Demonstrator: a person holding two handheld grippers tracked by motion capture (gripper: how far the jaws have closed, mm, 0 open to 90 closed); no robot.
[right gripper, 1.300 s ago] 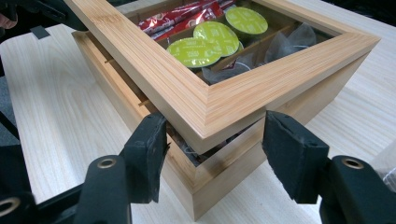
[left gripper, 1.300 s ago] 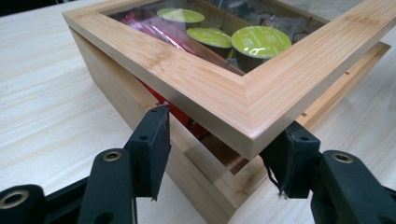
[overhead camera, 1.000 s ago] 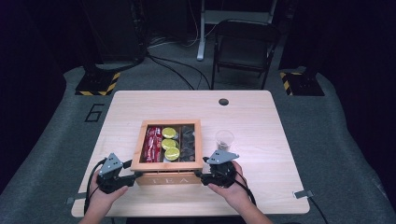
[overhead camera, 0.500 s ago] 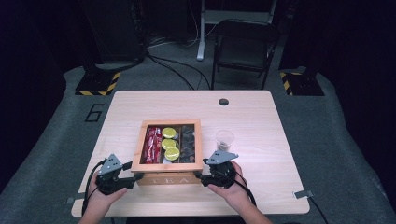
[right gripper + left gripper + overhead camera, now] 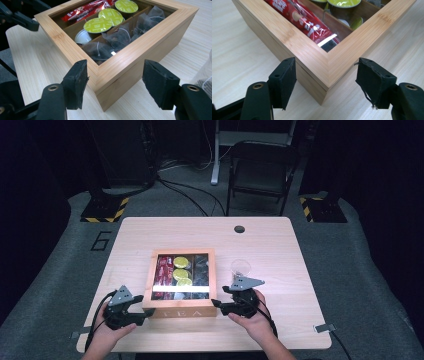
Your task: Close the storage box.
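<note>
High view: one wooden box (image 5: 181, 310) sits near the front centre of the table (image 5: 280, 245), its front face lettered "TEA" and its lid a wooden frame around a clear pane. Three compartments run side by side beneath the pane. The left one holds red packets (image 5: 163, 269); their count cannot be told. The middle one holds capsules with yellow-green tops (image 5: 97, 25); three tops show in the right gripper view, plus one pale capsule lying on its side. The right one holds dark mesh tea bags (image 5: 117, 37), several, not countable. One clear cup (image 5: 240, 268) stands just right of the box.

Left gripper (image 5: 329, 82): jaws apart, straddling the box's front left corner. Right gripper (image 5: 115, 85): jaws apart, straddling the front right corner.
</note>
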